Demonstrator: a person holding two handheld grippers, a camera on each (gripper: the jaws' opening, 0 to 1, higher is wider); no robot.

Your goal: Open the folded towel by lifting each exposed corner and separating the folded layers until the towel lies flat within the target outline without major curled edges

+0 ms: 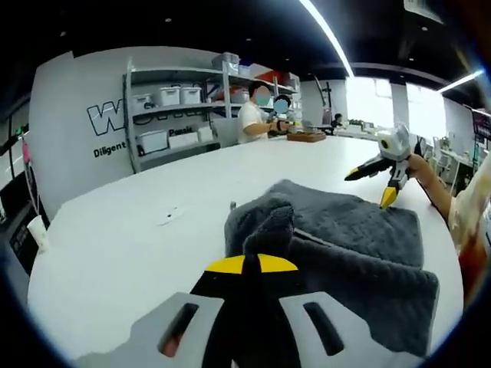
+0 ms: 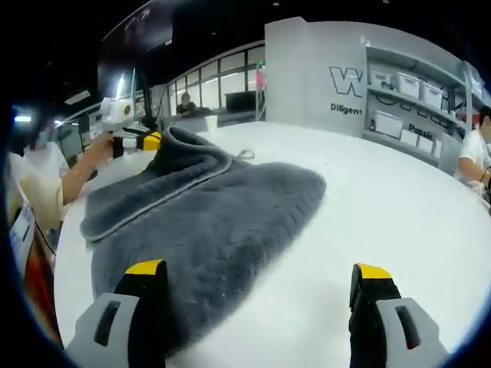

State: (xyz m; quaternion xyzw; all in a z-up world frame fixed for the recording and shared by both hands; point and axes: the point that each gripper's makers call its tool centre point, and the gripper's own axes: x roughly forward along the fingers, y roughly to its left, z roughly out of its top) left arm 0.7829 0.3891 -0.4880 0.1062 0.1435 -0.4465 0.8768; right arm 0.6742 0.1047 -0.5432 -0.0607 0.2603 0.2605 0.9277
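While the grey towel (image 2: 207, 222) lies folded on our white table (image 2: 399, 207), long axis running from the right gripper toward the left | fluffy, piped edge | left gripper (image 1: 252, 247) pinches a raised corner | right gripper (image 2: 257, 280) spread wide, holding nothing

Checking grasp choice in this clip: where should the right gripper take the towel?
Probably the towel's piped top-layer edge, approached from the open table side. That edge lies exposed and slightly raised, while the left gripper already pinches a lifted corner; the right gripper is open.
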